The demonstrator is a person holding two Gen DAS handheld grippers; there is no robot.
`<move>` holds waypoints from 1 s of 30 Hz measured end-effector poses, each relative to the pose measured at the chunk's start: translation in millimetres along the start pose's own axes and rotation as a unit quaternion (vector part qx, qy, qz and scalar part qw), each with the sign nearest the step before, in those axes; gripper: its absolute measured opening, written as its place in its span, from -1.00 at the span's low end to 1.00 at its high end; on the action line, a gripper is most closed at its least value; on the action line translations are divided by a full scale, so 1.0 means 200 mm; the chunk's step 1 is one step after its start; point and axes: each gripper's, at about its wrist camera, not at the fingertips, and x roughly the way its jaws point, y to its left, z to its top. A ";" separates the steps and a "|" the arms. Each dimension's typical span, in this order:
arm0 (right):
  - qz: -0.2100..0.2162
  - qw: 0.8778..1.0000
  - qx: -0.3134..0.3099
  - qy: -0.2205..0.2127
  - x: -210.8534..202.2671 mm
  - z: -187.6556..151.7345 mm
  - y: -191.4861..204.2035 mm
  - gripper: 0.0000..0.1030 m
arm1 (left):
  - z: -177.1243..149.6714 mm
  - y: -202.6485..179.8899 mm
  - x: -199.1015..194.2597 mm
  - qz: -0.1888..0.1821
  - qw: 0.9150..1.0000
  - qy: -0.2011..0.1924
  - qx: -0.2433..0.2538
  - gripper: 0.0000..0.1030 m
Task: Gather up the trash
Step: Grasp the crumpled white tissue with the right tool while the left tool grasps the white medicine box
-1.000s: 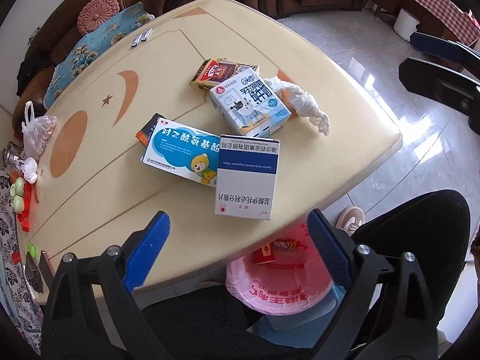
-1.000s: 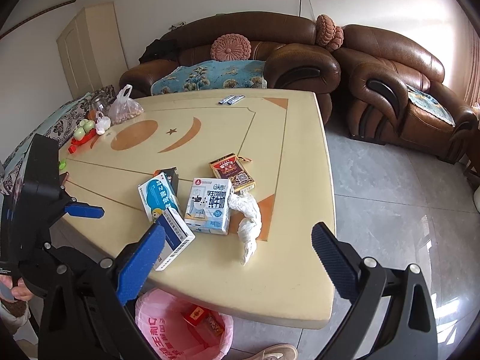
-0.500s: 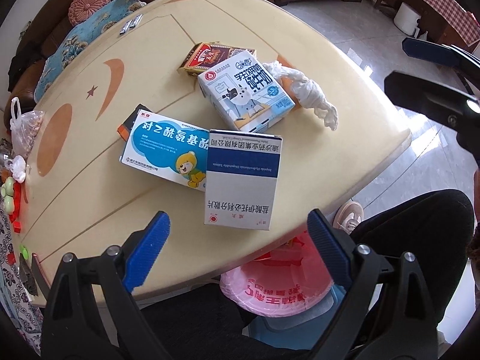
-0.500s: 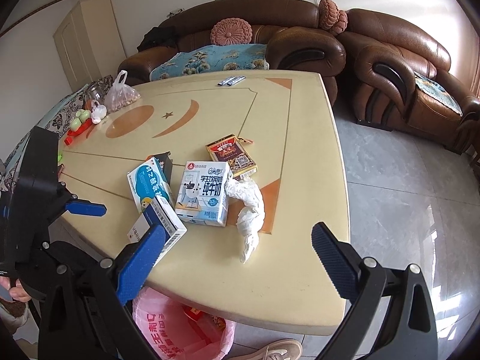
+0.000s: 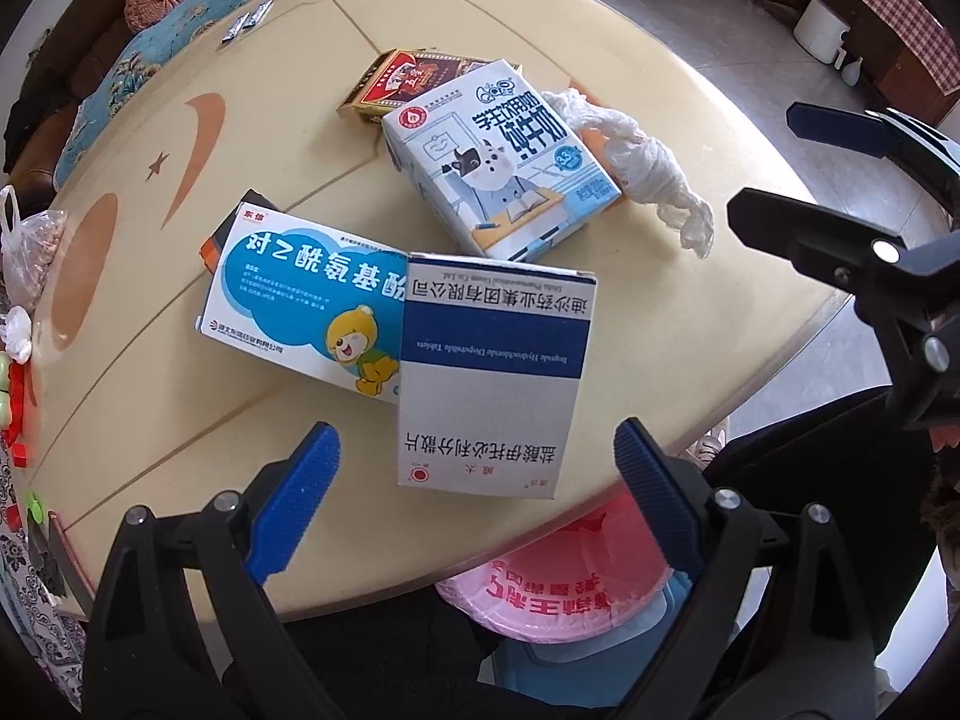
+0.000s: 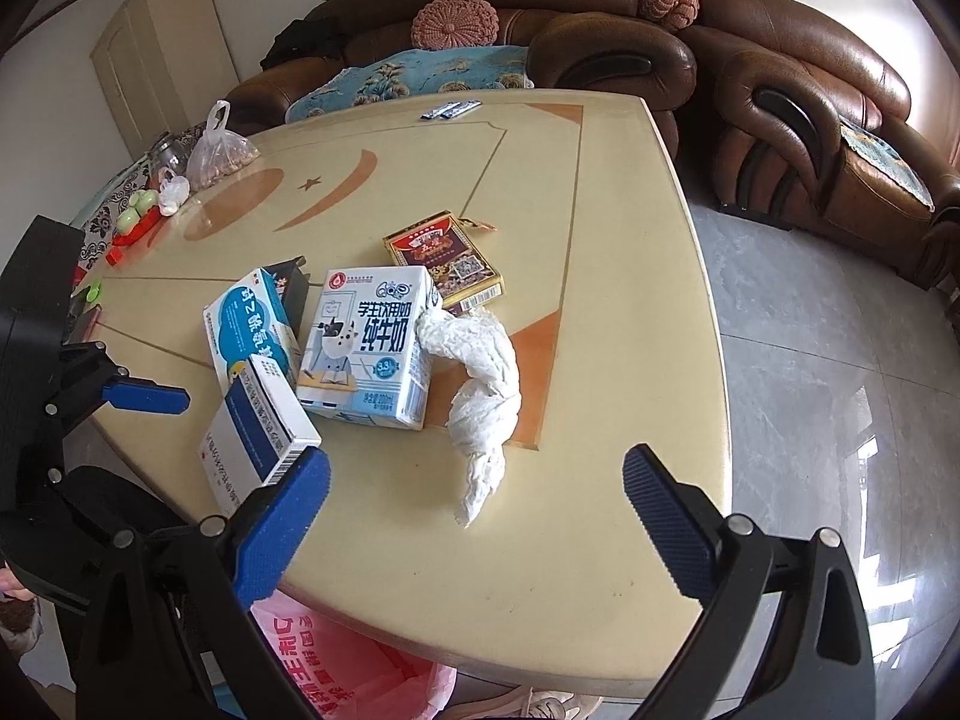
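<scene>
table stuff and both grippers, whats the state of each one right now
left gripper: open, empty
right gripper: open, empty
white and navy box: closed, flat, overlapping the blue box
blue box: closed, flat
milk carton: lying on its side
tissue: twisted, beside the carton
red card pack: flat
pink-lined bin: open, below the table edge

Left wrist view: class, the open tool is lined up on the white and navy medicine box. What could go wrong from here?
1. The white and navy medicine box leans on the blue cartoon box; closing the left tool may drag both.
2. It sits near the table edge, so a nudge could tip it to the floor beside the pink bin bag.
</scene>
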 end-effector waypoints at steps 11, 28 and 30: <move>-0.025 0.999 -0.036 0.012 0.22 0.01 0.01 0.86 | 0.05 0.03 0.08 -0.007 1.000 0.010 -0.011 0.76; -0.049 0.997 -0.055 0.005 0.38 0.00 0.01 -0.15 | 0.11 0.05 0.10 -0.003 1.000 -0.009 -0.025 0.60; -0.050 0.997 -0.057 0.003 0.37 0.00 0.01 -0.38 | 0.11 0.08 0.09 -0.008 0.999 -0.010 -0.031 0.52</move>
